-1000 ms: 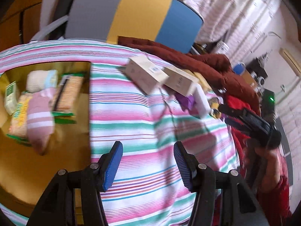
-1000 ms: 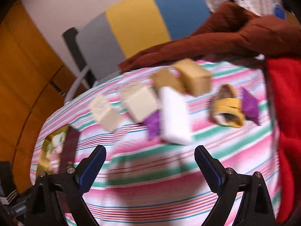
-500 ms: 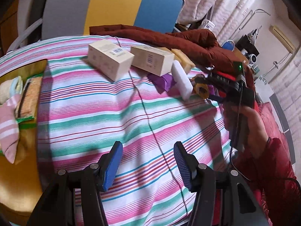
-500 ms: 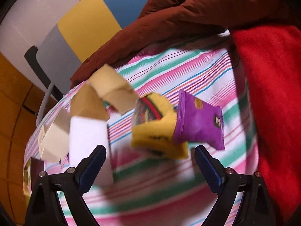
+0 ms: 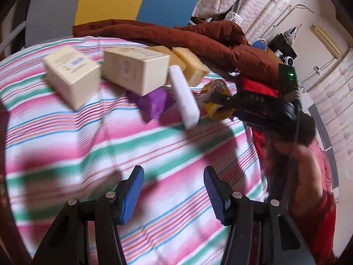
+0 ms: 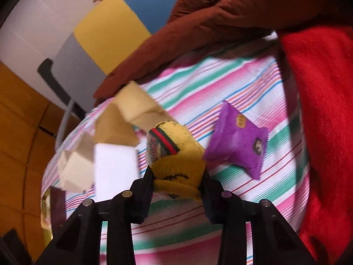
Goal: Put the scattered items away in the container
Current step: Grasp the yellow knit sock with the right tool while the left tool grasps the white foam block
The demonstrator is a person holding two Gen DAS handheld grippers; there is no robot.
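Left wrist view: left tool spread, nothing between its pads, over the striped tabletop; cream boxes and white bar ahead of it. Right wrist view: right tool pinching the yellow sock; purple packet just right, ahead.

Soft daylight enters from pale curtains far ahead and right of the left gripper, leaving that view evenly bright. Dark smeared shadows lie on the striped cloth just ahead of its fingers. Motion blur softens the cream boxes and white bar. The right wrist view is dimmer and warmer; the yellow sock between the right gripper's fingers looks fairly sharp, the boxes left of it smeared. Fisheye bending and black corners frame both views.
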